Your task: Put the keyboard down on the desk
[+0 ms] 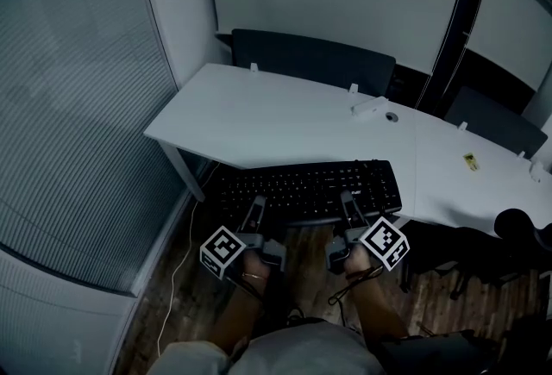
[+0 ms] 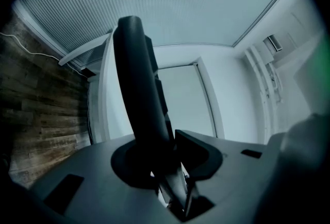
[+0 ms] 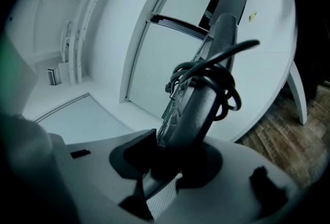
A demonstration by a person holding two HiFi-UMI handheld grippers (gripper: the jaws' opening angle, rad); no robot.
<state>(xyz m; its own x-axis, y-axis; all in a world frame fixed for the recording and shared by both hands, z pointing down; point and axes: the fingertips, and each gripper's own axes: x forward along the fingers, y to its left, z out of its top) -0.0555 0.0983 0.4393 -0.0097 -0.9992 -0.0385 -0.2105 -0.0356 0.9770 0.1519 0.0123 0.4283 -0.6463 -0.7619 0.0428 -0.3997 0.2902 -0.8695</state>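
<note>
Keyboard (image 1: pixel 306 188) sits clamped at its near edge between the jaws of the left gripper (image 1: pixel 256 208) and the right gripper (image 1: pixel 348 203), reaching ahead of both over the desk (image 1: pixel 259 119) edge.

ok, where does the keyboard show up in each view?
Head view: keyboard at centre, overlapping the near edge of the white desk.
Left gripper view: edge-on dark bar rising from centre, desk just left.
Right gripper view: centre, cable coiled on it, desk to its right.
Shared landmark: the white desk.
</note>
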